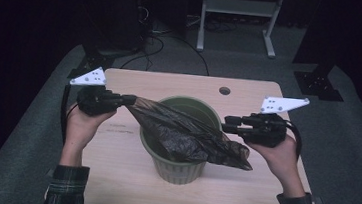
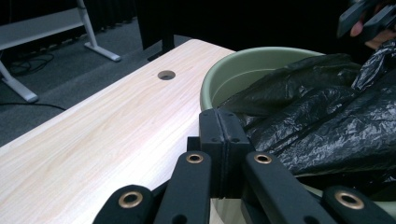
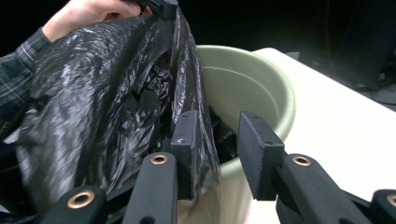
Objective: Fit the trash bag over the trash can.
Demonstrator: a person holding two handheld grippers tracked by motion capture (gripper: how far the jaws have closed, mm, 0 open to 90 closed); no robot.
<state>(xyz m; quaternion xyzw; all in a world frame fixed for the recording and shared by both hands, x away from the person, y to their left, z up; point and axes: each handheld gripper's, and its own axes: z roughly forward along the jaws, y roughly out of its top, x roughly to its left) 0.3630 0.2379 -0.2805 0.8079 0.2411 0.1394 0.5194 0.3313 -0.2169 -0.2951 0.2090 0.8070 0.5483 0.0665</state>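
A green ribbed bucket (image 1: 177, 169) stands at the middle of the wooden table (image 1: 111, 175). A crumpled black plastic bag (image 1: 181, 132) lies across its mouth and hangs over the right rim. My left gripper (image 1: 131, 99) is to the left of the bucket, shut on the bag's left end. In the left gripper view the jaws (image 2: 224, 135) are pressed together beside the bag (image 2: 327, 126). My right gripper (image 1: 224, 122) hovers at the bucket's right rim, open. In the right gripper view the bag (image 3: 93, 93) drapes against the left jaw, with a gap (image 3: 217, 140) over the bucket (image 3: 252, 79).
A round cable hole (image 1: 224, 91) sits near the table's far edge. Behind the table, on grey carpet, stand a white frame (image 1: 238, 7) and dark stands with cables (image 1: 321, 80). Bare tabletop lies in front of the bucket and to both sides.
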